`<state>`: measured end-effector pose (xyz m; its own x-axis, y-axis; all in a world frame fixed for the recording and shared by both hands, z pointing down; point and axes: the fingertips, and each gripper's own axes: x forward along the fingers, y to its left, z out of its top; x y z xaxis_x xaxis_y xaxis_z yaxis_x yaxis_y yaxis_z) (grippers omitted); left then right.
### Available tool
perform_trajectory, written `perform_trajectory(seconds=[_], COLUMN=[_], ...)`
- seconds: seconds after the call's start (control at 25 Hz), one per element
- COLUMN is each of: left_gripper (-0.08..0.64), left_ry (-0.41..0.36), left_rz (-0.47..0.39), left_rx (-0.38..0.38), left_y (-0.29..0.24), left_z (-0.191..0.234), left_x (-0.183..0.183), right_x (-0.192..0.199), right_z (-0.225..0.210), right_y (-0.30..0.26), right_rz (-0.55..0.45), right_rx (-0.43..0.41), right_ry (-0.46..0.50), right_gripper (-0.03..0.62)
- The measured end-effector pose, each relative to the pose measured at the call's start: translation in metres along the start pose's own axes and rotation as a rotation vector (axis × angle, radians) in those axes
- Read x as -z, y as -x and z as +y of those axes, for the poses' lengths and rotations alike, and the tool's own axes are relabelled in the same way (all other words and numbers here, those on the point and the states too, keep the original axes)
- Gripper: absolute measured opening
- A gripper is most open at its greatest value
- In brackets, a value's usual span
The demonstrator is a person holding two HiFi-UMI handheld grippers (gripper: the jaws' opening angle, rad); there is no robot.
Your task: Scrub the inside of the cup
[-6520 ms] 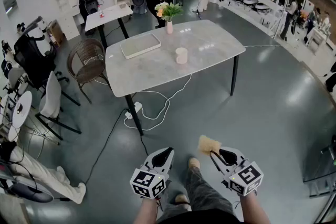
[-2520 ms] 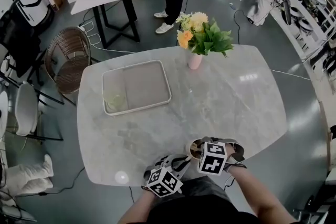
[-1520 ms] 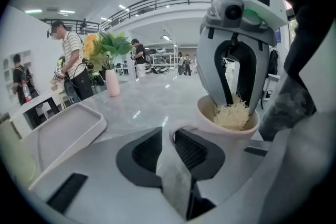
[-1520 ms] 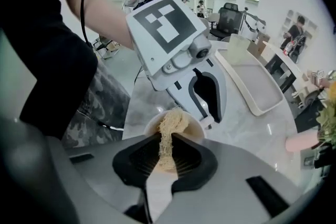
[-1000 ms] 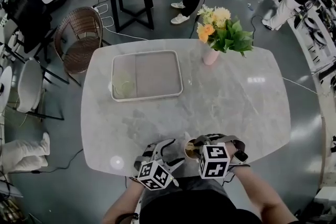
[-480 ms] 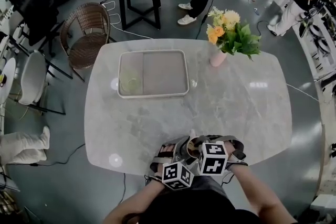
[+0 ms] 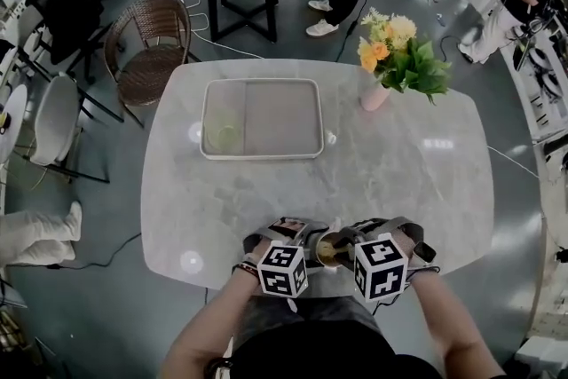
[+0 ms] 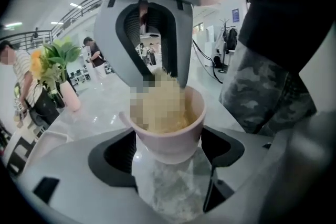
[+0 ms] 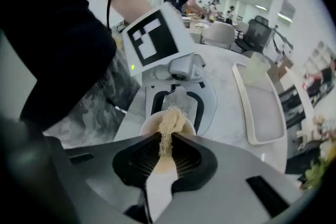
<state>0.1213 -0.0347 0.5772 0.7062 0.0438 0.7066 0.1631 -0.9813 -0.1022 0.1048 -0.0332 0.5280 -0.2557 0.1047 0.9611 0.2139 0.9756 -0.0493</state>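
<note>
Head view: cup point(image 7: 327, 251) stands on the counter point(image 7: 399, 182) near the front edge, right by the person, well apart from the tray point(image 7: 257, 118) and the flower vase point(image 7: 376, 95). Left gripper point(image 7: 306, 240) is on one side of it, right gripper point(image 7: 348, 237) on the other, both tight against it.

Left gripper view: cup sits upright between the jaws, mouth up, long axis vertical, base on the counter. Jaws are wide and closing; pads sit at the cup walls, but a firm press isn't clear yet. Brush point(image 8: 176, 110) head fills the cup mouth, w/ the right gripper coming in from above and behind.

Right gripper view: jaws clamped on the pale brush handle. Brush axis runs along the jaws and slants down, fibre end forward into the cup.

Progress, est.: tool is in and the cup is being steadied, so scrubbing looks at or near its start. Can't judge how clean the inside is. Left to do: work the walls and bottom, pull the brush out.
</note>
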Motion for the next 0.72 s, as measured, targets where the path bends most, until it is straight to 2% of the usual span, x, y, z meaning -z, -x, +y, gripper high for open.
perform_trajectory(seconds=[0.08, 0.12, 0.24, 0.32, 0.4, 0.44, 0.64, 0.72], left_gripper=[0.390, 0.385, 0.380, 0.380, 0.385, 0.400, 0.402, 0.402], left_ry=[-0.054, -0.087, -0.172, -0.180, -0.130, -0.089, 0.142, 0.197], left_rz=[0.009, 0.017, 0.044, 0.071, 0.085, 0.082, 0.037, 0.034], left_rx=[0.045, 0.066, 0.133, 0.160, 0.141, 0.108, -0.145, -0.238], left_y=[0.002, 0.002, 0.000, 0.000, 0.001, 0.004, 0.023, 0.025], left_z=[0.000, 0.000, 0.000, 0.003, 0.009, 0.012, 0.021, 0.017], left_x=[0.001, 0.002, 0.006, 0.011, 0.016, 0.018, 0.028, 0.024], right_x=[0.005, 0.007, 0.010, 0.008, 0.005, 0.005, 0.008, 0.009], right_z=[-0.002, -0.003, -0.002, -0.002, -0.003, -0.005, -0.033, -0.039], right_y=[-0.013, -0.019, -0.031, -0.033, -0.032, -0.032, -0.025, -0.022], right_rz=[0.069, 0.097, 0.134, 0.124, 0.103, 0.096, 0.020, 0.003], right_rx=[0.047, 0.057, 0.045, 0.015, -0.012, -0.001, 0.169, 0.196], right_ry=[0.138, 0.178, 0.178, 0.083, -0.056, -0.121, -0.463, -0.549], right_gripper=[0.060, 0.060, 0.060, 0.060, 0.060, 0.060, 0.060, 0.060])
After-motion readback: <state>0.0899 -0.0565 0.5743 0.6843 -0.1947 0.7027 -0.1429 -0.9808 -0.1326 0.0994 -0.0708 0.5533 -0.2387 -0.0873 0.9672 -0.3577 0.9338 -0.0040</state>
